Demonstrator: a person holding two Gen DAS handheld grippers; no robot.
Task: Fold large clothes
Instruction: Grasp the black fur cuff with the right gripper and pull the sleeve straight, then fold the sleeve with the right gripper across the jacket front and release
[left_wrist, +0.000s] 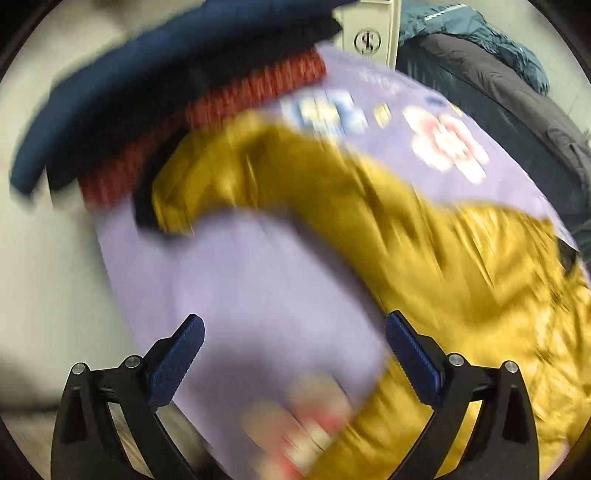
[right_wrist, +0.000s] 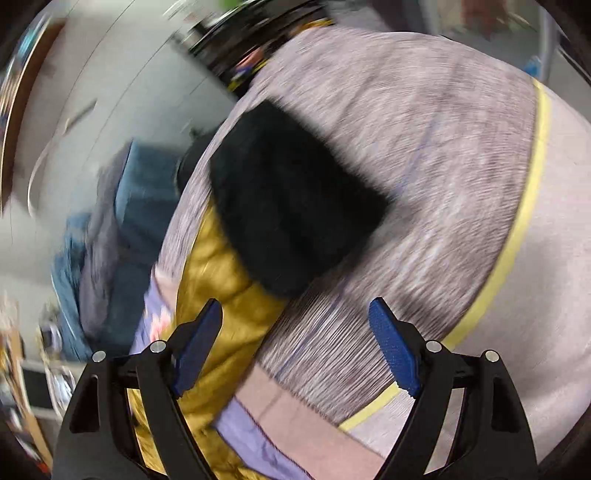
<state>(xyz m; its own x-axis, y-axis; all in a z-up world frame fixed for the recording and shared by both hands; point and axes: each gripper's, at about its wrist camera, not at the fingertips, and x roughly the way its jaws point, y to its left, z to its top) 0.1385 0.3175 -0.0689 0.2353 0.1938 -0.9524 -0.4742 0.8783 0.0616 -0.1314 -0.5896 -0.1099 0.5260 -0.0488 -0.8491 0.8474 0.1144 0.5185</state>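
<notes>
Hovering wide open and empty, the left gripper (left_wrist: 293, 354) hangs over a lilac printed sheet (left_wrist: 258, 280), with the shiny mustard-yellow padded jacket (left_wrist: 461, 266) sprawled across the middle and right of its frame. The right gripper (right_wrist: 295, 343) gapes too, gripping nothing. Risk, I'd say: slippery fabric sliding off a shallow pinch, or the sheet caught along with it. Only the left view shows the navy garment (left_wrist: 129, 85) and rust-red knit (left_wrist: 207, 125), upper left; only the right shows the black furry trim (right_wrist: 291, 195) on grey heathered cloth (right_wrist: 424, 166).
</notes>
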